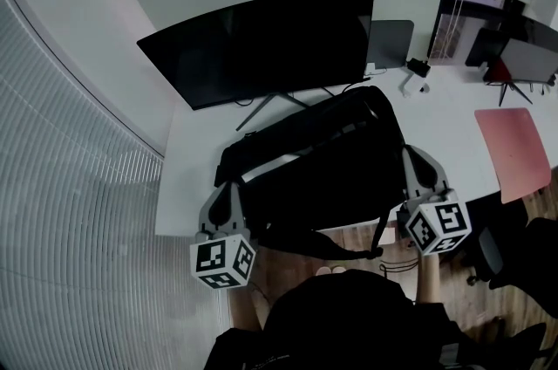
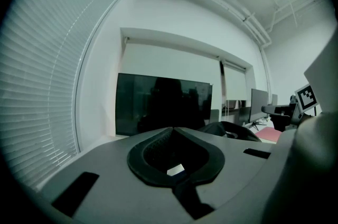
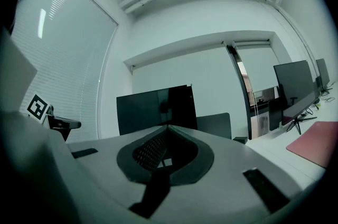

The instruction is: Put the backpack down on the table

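Black backpack (image 1: 314, 172) already lies on the white table (image 1: 187, 176), long axis slanting up toward the monitor (image 1: 261, 45). Left gripper (image 1: 234, 189) and right gripper (image 1: 412, 157) flank it pretty evenly, both with jaws pinched together on nothing.

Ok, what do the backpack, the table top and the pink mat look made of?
Backpack: probably synthetic fabric, matte black; it sags softly, with limp straps. Table: smooth white top, likely laminate, judged by its even surface. Pink mat: thin, flat, matte sheet; material unclear.
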Motion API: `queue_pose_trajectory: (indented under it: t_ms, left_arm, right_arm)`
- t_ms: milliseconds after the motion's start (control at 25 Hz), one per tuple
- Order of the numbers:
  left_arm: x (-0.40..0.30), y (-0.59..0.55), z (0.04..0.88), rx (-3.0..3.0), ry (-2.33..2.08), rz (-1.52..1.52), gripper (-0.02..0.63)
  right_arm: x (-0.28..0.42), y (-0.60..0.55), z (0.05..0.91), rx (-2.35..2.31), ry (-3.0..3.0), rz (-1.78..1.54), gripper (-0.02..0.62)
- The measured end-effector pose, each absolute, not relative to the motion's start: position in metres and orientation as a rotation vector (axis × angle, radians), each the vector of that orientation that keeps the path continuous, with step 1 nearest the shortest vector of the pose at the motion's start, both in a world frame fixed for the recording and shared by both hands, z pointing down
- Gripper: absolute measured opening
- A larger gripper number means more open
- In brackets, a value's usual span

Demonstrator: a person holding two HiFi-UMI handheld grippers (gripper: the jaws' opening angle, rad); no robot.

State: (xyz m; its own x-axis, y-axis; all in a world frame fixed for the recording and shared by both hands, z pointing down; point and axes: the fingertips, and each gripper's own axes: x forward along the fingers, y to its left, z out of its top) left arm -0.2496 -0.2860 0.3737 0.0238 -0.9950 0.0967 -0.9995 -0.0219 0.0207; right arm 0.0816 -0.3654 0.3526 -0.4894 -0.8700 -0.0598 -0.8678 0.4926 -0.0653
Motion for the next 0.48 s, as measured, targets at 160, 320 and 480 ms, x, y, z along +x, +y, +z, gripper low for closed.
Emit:
queue_pose_trajectory:
  t_ms: [160, 320, 480]
  left_arm:
    - [-0.2489, -0.2856, 0.3753, 2.186, -2.131, 0.095, 0.015]
    - [-0.2481, -0.2870, 0.3783, 2.185, -2.126, 0.113, 0.015]
    - [-0.2490, -0.2885, 0.3817, 2.183, -2.121, 0.119, 0.015]
  right_arm:
    - [0.0830, -0.3657, 0.3557, -1.541, 2.639, -0.047, 0.012]
    - [0.0833, -0.3681, 0.3587, -1.539, 2.642, -0.053, 0.012]
    - [0.0827, -0.3698, 0.3616, -1.540, 2.645, -0.044, 0.012]
